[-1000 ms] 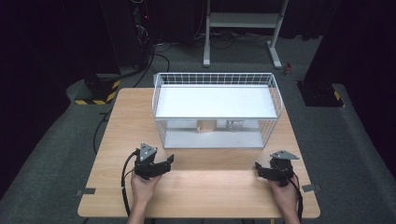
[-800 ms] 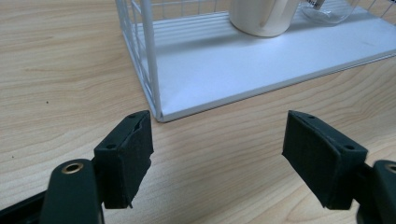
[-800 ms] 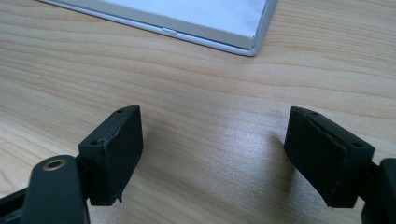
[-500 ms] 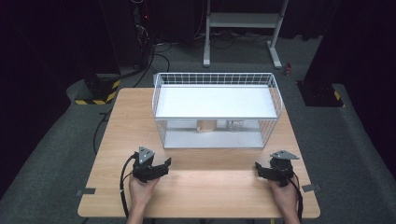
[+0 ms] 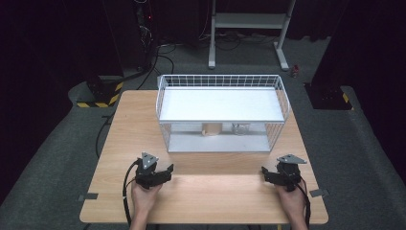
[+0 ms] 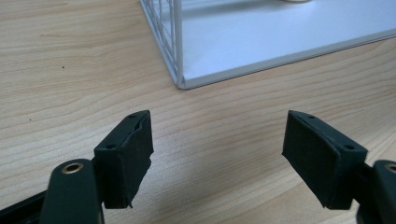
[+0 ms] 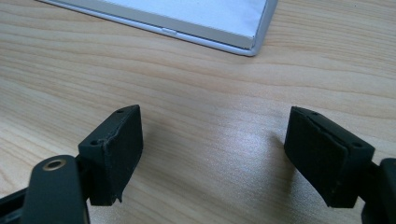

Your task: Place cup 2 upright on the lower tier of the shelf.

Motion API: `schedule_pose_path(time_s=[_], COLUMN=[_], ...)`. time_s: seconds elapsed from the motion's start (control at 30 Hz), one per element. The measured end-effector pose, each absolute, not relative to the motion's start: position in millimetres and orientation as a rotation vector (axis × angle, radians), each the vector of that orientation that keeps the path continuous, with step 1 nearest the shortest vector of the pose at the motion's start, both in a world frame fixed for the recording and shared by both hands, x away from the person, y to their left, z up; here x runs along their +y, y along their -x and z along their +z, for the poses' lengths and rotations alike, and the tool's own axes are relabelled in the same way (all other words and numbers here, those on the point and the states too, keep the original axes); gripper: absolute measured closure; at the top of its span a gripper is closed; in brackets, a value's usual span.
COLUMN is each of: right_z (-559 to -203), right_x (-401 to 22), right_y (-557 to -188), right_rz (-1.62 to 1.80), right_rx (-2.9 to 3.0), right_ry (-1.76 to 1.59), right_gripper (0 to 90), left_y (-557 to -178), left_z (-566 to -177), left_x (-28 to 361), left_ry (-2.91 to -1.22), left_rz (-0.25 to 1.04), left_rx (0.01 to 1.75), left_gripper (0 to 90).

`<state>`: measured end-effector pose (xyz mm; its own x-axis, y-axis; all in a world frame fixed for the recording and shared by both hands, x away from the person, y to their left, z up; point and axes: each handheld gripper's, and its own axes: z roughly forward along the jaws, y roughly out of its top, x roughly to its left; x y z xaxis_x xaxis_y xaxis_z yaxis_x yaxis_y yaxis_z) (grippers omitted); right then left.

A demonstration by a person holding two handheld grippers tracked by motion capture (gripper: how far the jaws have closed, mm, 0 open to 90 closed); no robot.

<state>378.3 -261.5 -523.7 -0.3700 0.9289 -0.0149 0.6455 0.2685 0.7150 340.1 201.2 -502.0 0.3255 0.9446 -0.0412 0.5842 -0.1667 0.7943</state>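
A white wire rack [image 5: 221, 115] with two shelves stands at the middle back of the wooden table [image 5: 129, 124]. On its lower shelf sit a small tan block [image 5: 211, 129] and a clear glass object [image 5: 241, 129]. My left gripper [image 5: 163, 173] rests near the front left of the table, open and empty; its own view has the jaws wide apart [image 6: 217, 154] over bare wood, with the rack's corner [image 6: 180, 84] just ahead. My right gripper [image 5: 266, 174] rests at the front right, open and empty [image 7: 212, 154], and the rack's base corner [image 7: 254, 49] lies ahead of it.
Bare wood stretches between the two grippers and in front of the rack. Strips of tape [image 5: 89, 196] mark the table's front corners. Beyond the table lie dark floor, cables [image 5: 158, 52], a black-and-yellow striped base [image 5: 98, 98] and a white stand [image 5: 249, 33].
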Motion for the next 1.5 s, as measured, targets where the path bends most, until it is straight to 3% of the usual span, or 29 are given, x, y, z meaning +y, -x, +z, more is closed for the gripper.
schedule_pose_path(time_s=[0.8, 1.5], right_z=[-524, -524], right_x=[-261, -261], right_y=[-378, -378], right_rz=[0.876, 0.876], right_rx=[2.11, 2.11], right_ry=[-1.423, -1.423], right_gripper=[19.7, 19.8], left_y=[-352, -353], left_z=[-527, -528], left_x=[195, 195], left_ry=[-1.942, -1.925], left_rz=[0.693, 0.645], left_rx=[1.42, 1.436], left_gripper=[25.1, 22.0])
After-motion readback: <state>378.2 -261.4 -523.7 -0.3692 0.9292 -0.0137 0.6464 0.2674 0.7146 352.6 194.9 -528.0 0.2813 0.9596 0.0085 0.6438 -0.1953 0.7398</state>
